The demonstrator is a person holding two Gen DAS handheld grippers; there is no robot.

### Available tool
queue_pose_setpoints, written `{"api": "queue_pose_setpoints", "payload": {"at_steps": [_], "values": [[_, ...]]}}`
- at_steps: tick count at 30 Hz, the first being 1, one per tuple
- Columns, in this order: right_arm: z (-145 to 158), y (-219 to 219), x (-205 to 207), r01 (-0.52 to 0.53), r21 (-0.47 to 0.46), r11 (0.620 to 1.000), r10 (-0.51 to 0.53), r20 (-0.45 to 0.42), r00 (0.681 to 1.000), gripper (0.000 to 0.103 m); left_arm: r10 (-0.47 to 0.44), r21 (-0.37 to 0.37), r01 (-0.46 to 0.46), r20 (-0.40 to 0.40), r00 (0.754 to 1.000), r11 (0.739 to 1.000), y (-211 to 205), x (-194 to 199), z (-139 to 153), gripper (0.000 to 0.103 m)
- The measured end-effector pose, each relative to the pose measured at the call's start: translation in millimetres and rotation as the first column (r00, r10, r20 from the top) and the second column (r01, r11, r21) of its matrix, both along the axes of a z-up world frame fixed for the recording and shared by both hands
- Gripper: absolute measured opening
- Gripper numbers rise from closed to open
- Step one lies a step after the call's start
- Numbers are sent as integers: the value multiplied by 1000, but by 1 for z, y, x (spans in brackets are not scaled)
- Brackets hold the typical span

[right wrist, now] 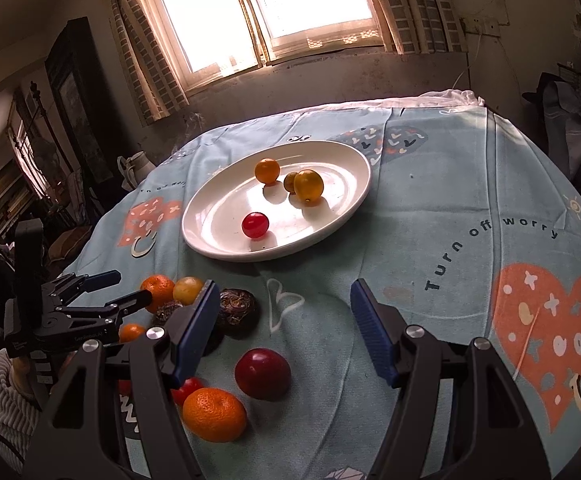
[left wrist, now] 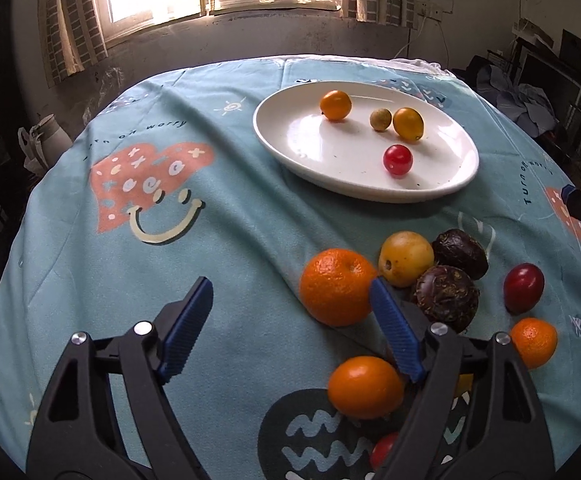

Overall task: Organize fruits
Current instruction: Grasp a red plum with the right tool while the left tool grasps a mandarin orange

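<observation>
Open left gripper, orange beside, four fruits on plate

A pale blue printed cloth covers the round table, patterned with coral smiling hearts and the words "Turn off worry". Behind it a bright window sits between brick-patterned beige curtains, above a scuffed grey wall. A white jug stands in the dim clutter at the left.

Blown-out window backlights the dim room; sharp focus, fisheye-bent dark corners.
</observation>
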State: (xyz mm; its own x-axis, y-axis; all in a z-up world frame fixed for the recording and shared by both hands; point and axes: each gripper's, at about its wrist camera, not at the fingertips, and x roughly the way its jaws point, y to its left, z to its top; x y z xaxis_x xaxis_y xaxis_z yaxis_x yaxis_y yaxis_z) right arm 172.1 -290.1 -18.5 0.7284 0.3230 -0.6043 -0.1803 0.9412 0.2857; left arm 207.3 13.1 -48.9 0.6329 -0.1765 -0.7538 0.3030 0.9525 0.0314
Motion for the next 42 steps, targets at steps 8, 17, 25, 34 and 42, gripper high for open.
{"api": "queue_pose_setpoints", "payload": {"at_steps": [8, 17, 25, 34, 42], "values": [[-1, 2, 0, -4, 4, 1000, 4, -8, 1000, 68, -95, 30, 95, -13, 995, 995, -23, -3, -11, 70], [-4, 5, 1, -19, -1, 1000, 19, -24, 1000, 68, -124, -43, 122, -57, 991, 992, -21, 6, -16, 47], [-25, 19, 10, -120, 5, 993, 119, -159, 980, 56, 14, -67, -15, -12, 1000, 998, 9, 7, 3, 45], [-40, 21, 9, -163, 52, 985, 171, -245, 954, 43, 18, -74, -20, -26, 999, 997, 12, 10, 2, 45], [-54, 26, 13, -173, 56, 983, 181, -284, 941, 40, -3, -57, 1, -37, 999, 998, 6, 10, -1, 45]]}}
